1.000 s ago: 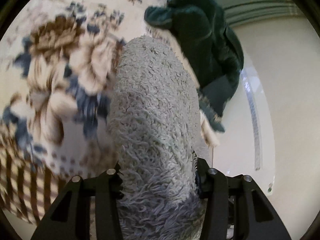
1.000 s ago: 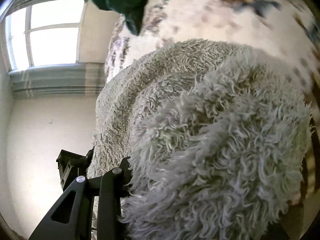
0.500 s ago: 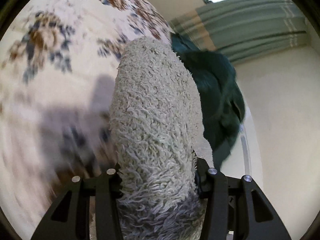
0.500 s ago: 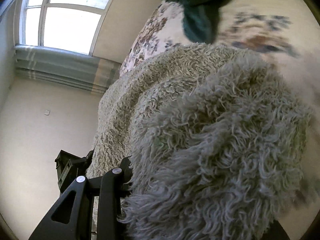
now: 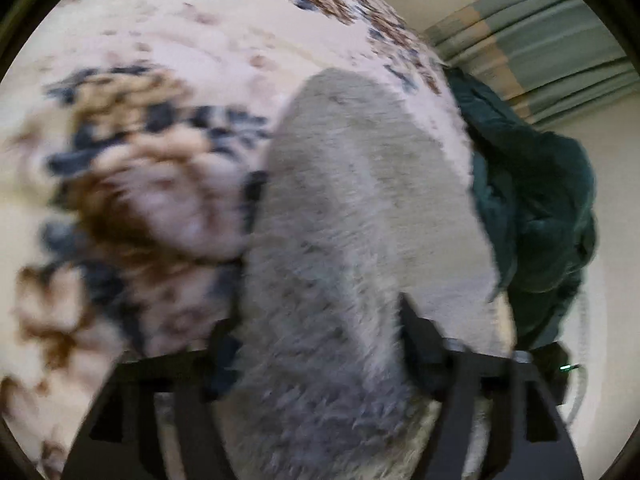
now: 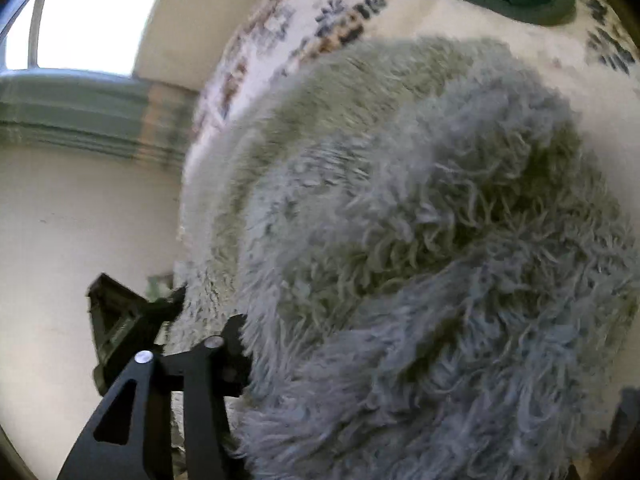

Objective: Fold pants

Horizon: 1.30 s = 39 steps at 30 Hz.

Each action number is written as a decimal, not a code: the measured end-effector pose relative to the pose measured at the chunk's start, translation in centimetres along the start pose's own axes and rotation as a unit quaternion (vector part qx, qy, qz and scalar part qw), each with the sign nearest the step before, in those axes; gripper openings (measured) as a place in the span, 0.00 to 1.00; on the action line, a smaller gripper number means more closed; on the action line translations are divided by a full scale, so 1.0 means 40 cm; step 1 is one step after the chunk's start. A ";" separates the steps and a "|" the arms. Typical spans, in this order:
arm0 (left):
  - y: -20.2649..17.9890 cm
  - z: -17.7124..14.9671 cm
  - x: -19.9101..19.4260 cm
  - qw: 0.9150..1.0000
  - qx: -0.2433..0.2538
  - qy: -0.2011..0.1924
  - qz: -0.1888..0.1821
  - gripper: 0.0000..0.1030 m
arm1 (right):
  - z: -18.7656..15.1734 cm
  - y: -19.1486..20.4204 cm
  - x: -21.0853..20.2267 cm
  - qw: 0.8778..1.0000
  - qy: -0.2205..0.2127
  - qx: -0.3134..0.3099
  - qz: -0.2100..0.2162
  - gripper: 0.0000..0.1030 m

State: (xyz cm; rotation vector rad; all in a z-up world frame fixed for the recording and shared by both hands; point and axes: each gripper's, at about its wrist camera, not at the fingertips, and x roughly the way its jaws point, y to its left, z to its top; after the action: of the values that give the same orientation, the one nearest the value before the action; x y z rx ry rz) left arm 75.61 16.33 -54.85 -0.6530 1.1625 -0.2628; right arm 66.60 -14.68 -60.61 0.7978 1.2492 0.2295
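Left gripper (image 5: 320, 344): black two-finger tool, jaws just spreading wider, fluffy cloth still lying between them – pads no longer pressing, grip released.
Right gripper (image 6: 420, 360): only the left black finger showing clearly, the other hidden at the frame edge behind pile; jaws just opening as well, shaggy cloth bulging between them.
Pants (image 5: 360, 208): grey-green shaggy fleece pants, running forward from both grippers as a thick folded band, resting on the bed.
Bed cover (image 5: 192, 80): cream fabric with brown and blue flowers, lying under the pants.
Dark green garment (image 5: 532, 200): crumpled just beyond the pants, at the bed's edge.
Curtain (image 6: 80, 116): green striped – hanging below a bright window (image 6: 92, 28), farthest off.
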 end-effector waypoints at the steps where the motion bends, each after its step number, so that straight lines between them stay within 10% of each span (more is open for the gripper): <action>1: 0.007 -0.019 -0.012 1.000 -0.006 -0.004 0.007 0.80 | -0.004 0.002 -0.004 1.000 0.007 -0.007 -0.029 0.80; 3: 0.000 -0.044 -0.042 0.999 -0.005 -0.011 0.038 0.84 | -0.014 0.005 -0.024 0.997 0.017 -0.018 -0.076 0.97; 9: -0.119 -0.116 -0.120 0.976 0.084 -0.040 0.196 0.86 | -0.073 0.094 -0.145 0.968 -0.019 -0.100 -0.230 1.00; 16: -0.218 -0.204 -0.197 0.958 0.116 -0.052 0.258 0.86 | -0.109 0.215 -0.323 0.931 -0.086 -0.148 -0.324 1.00; 39: -0.681 -0.597 -0.912 0.938 0.168 -0.170 0.250 0.86 | -0.519 0.649 -1.206 0.905 -0.191 -0.245 -0.291 1.00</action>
State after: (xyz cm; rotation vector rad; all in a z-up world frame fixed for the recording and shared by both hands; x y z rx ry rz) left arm 43.26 5.49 -16.40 -0.0799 0.8838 0.0852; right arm 38.40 -14.76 -9.27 0.0081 0.9419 -0.1018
